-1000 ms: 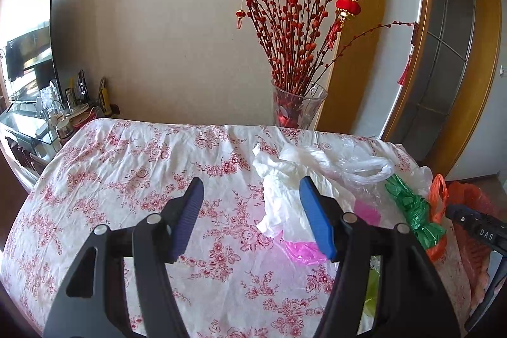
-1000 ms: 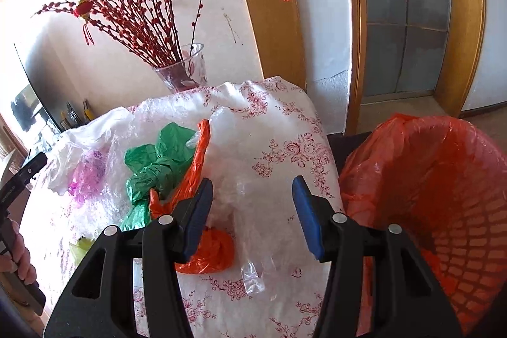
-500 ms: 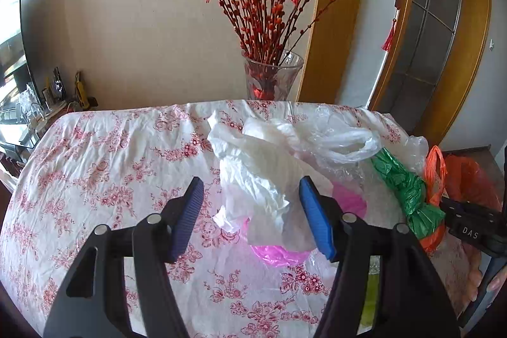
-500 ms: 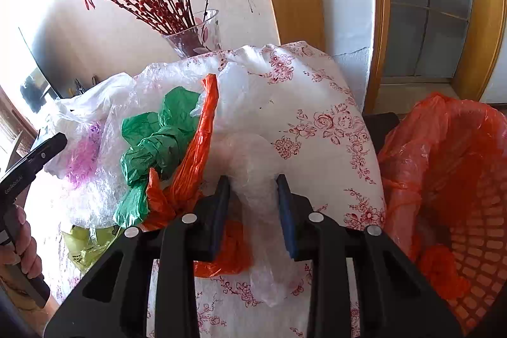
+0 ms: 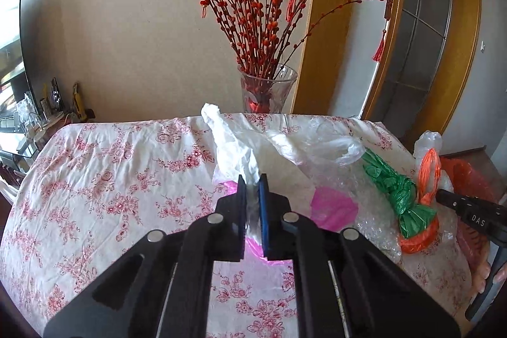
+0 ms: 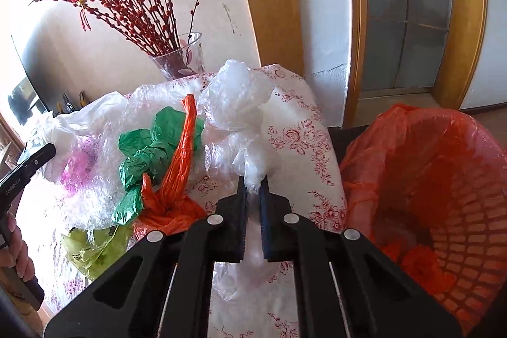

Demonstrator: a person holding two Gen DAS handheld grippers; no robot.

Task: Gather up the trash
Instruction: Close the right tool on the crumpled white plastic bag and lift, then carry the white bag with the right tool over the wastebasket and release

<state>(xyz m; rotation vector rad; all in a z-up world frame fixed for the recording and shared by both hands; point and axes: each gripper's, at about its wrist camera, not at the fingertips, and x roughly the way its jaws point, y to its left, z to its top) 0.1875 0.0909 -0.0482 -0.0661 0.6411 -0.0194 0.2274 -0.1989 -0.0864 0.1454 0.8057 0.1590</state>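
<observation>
Grippers first: left gripper (image 5: 252, 189) has just closed, pinching the white bag (image 5: 234, 148), which hides most of the pink bag (image 5: 332, 206) beneath it. Right gripper (image 6: 252, 190) has just closed too, nipping the clear bag (image 6: 236, 103), whose lower folds vanish behind the jaws. Left of that clear bag lie the orange bag (image 6: 182, 154) and green bag (image 6: 152, 148), half buried in bubble wrap (image 6: 92, 195). Right of it, the orange-lined bin (image 6: 443, 189), cut off at the frame edge. Beyond, the vase (image 6: 180, 59), its base hidden behind the table (image 5: 111, 167).
</observation>
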